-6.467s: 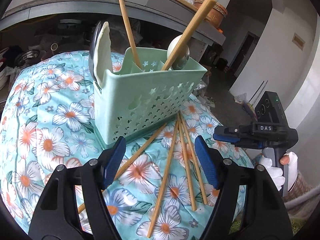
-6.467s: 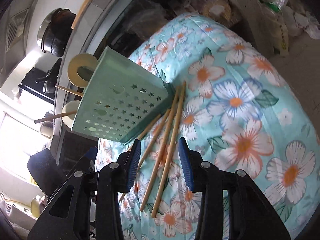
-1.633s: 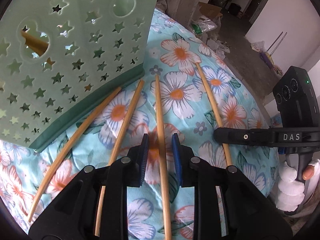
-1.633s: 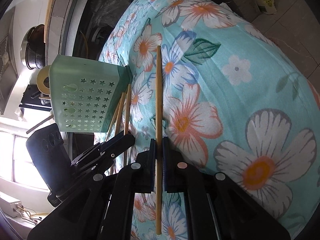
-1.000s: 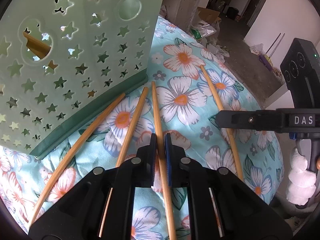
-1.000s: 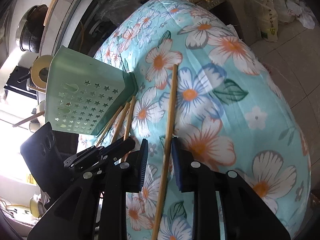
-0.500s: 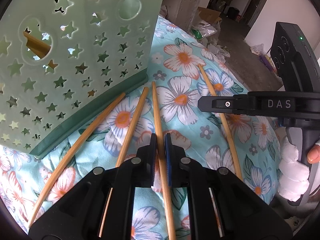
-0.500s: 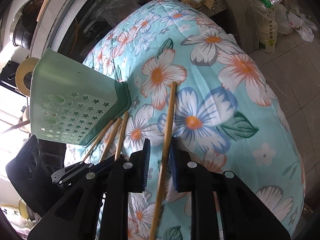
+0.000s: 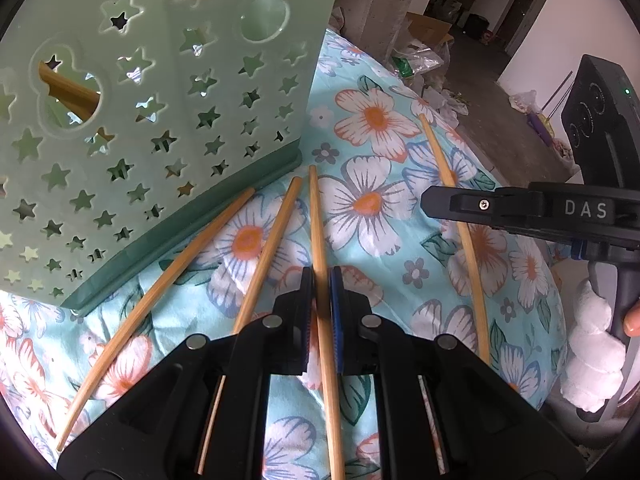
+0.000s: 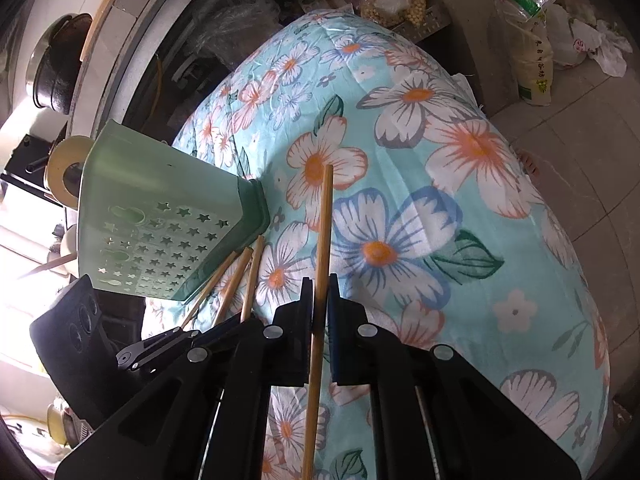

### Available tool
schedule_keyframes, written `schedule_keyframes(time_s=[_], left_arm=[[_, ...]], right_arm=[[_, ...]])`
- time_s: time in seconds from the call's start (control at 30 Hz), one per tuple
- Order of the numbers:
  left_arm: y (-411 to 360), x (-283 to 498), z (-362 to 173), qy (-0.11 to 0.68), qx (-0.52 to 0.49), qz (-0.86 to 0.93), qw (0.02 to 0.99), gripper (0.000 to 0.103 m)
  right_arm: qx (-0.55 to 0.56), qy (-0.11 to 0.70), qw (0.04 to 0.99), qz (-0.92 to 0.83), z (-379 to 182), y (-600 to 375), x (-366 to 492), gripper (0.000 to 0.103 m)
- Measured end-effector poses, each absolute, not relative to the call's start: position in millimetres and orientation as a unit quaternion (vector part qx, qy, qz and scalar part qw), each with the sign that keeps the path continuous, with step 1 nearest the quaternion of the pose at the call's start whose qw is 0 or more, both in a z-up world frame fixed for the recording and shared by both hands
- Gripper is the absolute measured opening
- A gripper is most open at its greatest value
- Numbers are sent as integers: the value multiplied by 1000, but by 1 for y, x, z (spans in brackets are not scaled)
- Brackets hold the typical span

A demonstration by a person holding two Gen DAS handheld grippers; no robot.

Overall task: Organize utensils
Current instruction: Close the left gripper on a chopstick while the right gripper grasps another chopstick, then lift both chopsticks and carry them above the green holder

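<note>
With one chopstick (image 9: 320, 248) clamped in the left gripper (image 9: 319, 316) and another chopstick (image 10: 322, 248) in the right gripper (image 10: 319, 316), slippage is risked if either is lifted off-centre.

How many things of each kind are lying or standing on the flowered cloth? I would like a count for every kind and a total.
Wooden chopsticks lying on the cloth: 4
Pale green plastic utensil basket with star-shaped holes: 1
Total: 5
Two of the chopsticks are each clamped in a gripper.
</note>
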State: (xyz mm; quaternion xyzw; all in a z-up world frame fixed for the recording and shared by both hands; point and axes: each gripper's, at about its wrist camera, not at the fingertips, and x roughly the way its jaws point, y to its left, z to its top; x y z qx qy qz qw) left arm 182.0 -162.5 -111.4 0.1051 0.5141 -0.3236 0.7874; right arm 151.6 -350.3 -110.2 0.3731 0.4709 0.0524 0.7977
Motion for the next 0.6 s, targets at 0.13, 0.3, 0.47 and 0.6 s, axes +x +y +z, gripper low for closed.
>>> schedule_keyframes(time_s=[0.13,0.3,0.47,0.6], left_arm=[[-165,177,-109,505,121,-321,792,6],[-167,167,-94,487,126,-331,799,6],[-162,157,-66,457,109,-352,810,6],[-154,150,-38,433,83,-369,818,6]], right_arm=[[378,456,804,54,-101,-355,145,6],[382,433,814,57,-85,-364,135,6],[382,411,825,58,-70,-370,123,6],[382,397,832,58,-61,-373,114,6]])
